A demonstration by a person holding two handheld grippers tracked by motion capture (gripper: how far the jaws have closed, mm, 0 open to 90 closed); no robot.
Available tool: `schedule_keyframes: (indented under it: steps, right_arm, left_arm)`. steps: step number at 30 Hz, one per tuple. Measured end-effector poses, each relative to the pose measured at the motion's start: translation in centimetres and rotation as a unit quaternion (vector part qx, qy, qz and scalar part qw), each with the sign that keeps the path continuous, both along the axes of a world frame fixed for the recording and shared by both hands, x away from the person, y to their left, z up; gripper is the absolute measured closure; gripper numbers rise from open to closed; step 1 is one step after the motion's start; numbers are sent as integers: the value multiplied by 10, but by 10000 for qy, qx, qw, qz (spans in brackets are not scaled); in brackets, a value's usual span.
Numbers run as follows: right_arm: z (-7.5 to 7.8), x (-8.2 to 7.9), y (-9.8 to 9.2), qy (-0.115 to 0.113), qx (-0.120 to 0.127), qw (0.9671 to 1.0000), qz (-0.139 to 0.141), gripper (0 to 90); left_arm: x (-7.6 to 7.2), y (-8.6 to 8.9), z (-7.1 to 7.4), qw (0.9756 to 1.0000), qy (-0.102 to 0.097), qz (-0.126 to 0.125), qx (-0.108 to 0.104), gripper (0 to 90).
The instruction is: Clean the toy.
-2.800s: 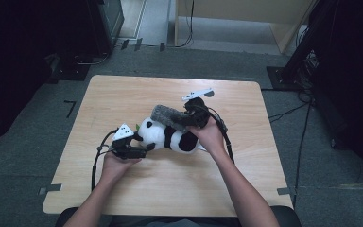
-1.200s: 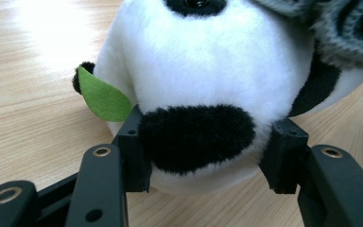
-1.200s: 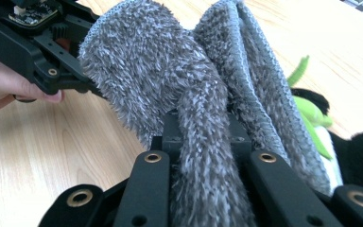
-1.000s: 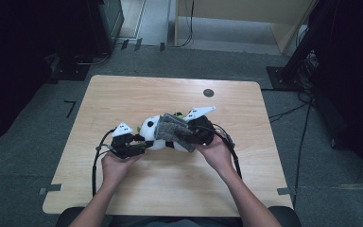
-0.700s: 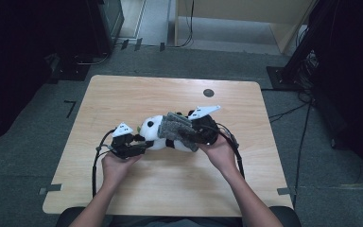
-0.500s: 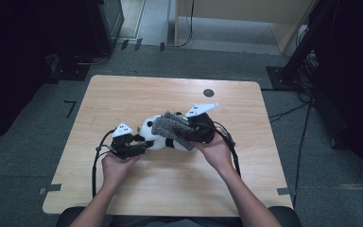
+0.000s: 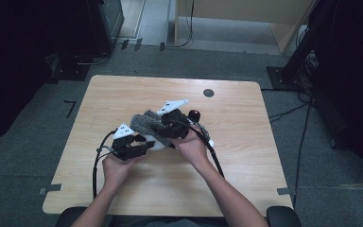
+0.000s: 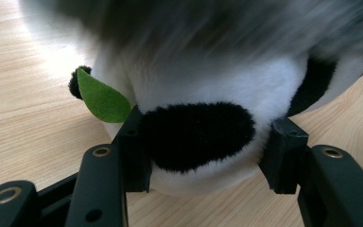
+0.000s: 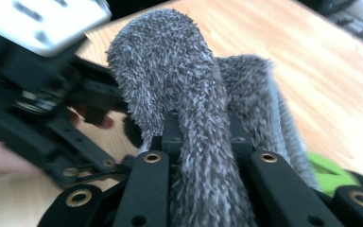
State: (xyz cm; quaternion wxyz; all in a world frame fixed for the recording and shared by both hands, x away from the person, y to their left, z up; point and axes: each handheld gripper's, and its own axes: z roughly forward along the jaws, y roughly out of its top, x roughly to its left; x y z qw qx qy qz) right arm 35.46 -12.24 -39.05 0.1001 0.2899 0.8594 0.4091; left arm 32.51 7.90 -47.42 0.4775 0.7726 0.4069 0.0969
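Note:
A black-and-white panda plush (image 7: 158, 144) lies on the wooden table (image 7: 123, 94) near its middle. A grey fuzzy cloth (image 7: 144, 123) is draped over most of the plush. My left gripper (image 7: 142, 147) is shut on the panda (image 8: 203, 94), with its jaws (image 8: 208, 151) pressing either side of a black patch. A green felt leaf (image 8: 105, 99) sticks out beside the left jaw. My right gripper (image 7: 163, 128) is shut on the grey cloth (image 9: 170, 71), and a fold of it runs between the jaws (image 9: 202, 137). The left gripper (image 9: 75, 109) shows blurred just beyond the cloth.
A round black spot (image 7: 208, 92) marks the table's far side. A small dark object (image 7: 194, 113) sits just behind my right hand. Cables trail from both grippers toward the near edge. Dark equipment and stands surround the table on the floor.
My right gripper has drawn the grey cloth leftward over the panda, covering more of its white head. The left gripper has barely moved.

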Motion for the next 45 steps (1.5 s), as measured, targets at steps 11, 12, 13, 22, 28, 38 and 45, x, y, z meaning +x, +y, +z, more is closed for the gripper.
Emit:
schedule_keyframes:
  steps: [11,12,13,22,28,38,45]
  right_arm:
    - [-15,0,-22,72,-3,10000,-20,776]
    - [-15,-2,-27,80,-15,10000,-46,778]
    - [-15,-2,-31,87,-11,10000,-47,780]
    - [-7,-8,-63,167,-160,9995,-224,782]
    - [-1,-9,-76,102,-129,9993,-341,781]
    - [9,-4,-92,83,69,9984,-558,780]
    - [16,-2,-108,-10,123,9966,-818,779]
  left_arm:
    - [6,7,-6,9995,275,-55,-157,452]
    - [6,7,-6,9995,269,-52,-157,452]
    - [6,6,-6,9995,270,-47,-159,452]
    - [5,6,-6,9996,247,-79,-146,456]
    - [4,6,-6,9997,192,-131,-56,459]
    - [3,6,-7,9997,182,-156,-45,459]
    - [2,6,-8,9997,185,-160,-6,458]
